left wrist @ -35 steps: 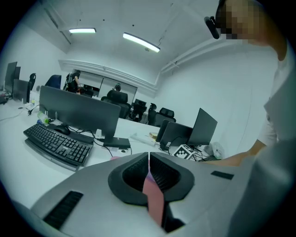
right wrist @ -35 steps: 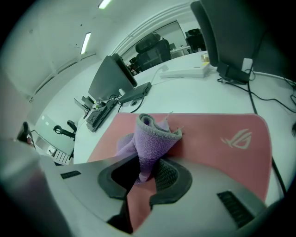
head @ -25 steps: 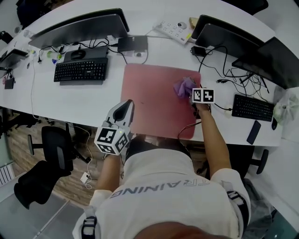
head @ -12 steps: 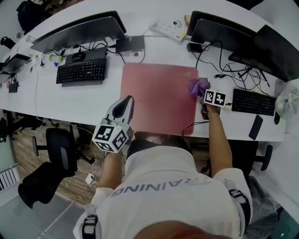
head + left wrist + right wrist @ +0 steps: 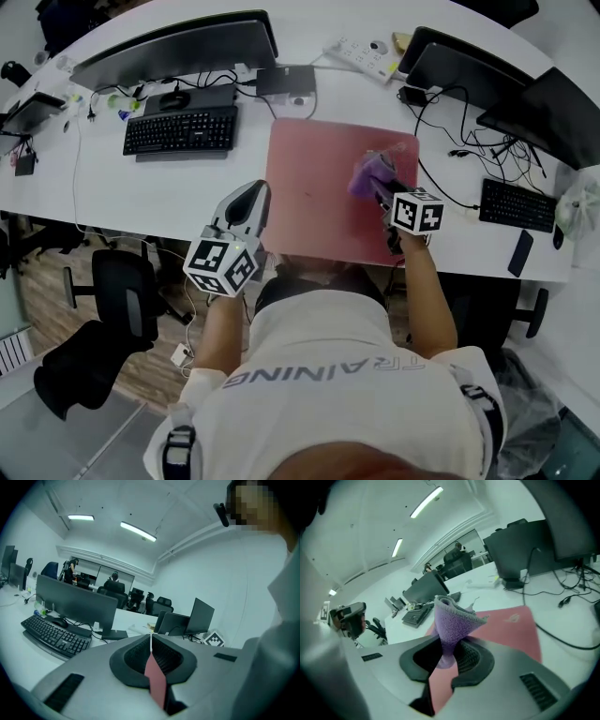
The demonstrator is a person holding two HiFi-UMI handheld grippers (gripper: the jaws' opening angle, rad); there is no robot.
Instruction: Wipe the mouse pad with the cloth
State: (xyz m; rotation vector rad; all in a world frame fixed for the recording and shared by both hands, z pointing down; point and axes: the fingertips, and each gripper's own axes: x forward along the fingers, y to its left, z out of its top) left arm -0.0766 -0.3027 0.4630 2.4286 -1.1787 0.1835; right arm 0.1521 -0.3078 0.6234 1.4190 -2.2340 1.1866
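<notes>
A large pink mouse pad lies on the white desk in front of me. My right gripper is shut on a purple cloth, which is bunched over the pad's right part; in the right gripper view the cloth sticks up from between the jaws with the pad behind it. My left gripper hovers at the pad's near left edge, jaws shut with nothing in them. In the left gripper view the left gripper shows only a thin slit onto the pad.
A black keyboard and mouse lie left of the pad below a monitor. A power strip, cables and more monitors stand behind and right. A second keyboard and phone are at right. An office chair stands at lower left.
The right gripper carried the cloth from the pad's right side out to its right edge, then back left onto the pad. The left gripper stayed at the near left edge.
</notes>
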